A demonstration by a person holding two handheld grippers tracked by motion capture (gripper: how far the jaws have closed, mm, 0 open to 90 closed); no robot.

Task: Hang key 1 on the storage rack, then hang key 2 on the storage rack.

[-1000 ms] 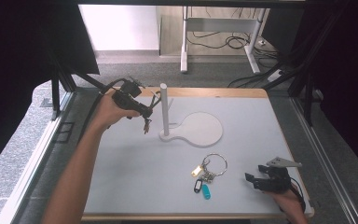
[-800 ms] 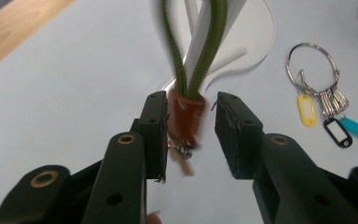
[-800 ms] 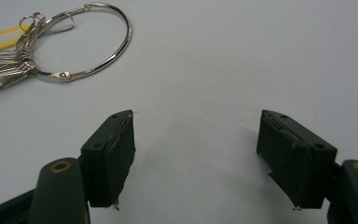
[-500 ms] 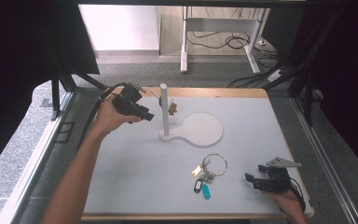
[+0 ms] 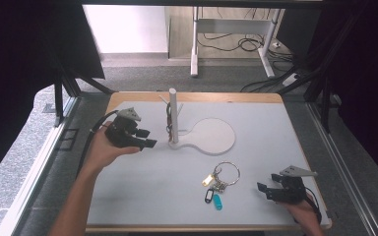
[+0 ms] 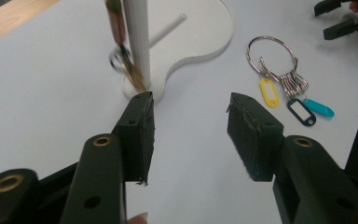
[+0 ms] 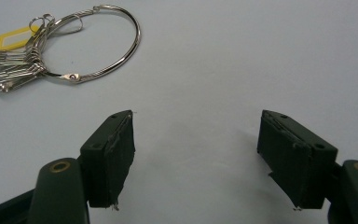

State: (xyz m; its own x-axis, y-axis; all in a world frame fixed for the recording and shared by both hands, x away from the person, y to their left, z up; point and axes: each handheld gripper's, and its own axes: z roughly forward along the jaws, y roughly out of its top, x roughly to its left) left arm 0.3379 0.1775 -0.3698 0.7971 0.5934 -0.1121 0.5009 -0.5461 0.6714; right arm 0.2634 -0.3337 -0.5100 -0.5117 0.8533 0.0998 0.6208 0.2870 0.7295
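- A lab or test room set up for recording — not a home.
- The table [image 5: 256,123] is a pale work board with a wooden rim, fenced by black metal framing [image 5: 64,98].
- Dark curtains [image 5: 24,59] hang at both sides.
- Beyond lie grey carpet [image 5: 142,78], loose cables [image 5: 226,44] and a desk's white legs [image 5: 194,44].

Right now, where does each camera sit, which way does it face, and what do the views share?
High view: above the table's near edge, facing forward and down; both forearms, left gripper, right gripper.
Left gripper view: rides the left gripper, open and empty, its fingers just opening, facing the stand and key ring.
Right gripper view: rides the right gripper, open, low over the table, facing the key ring.
Shared: all three show the key ring.
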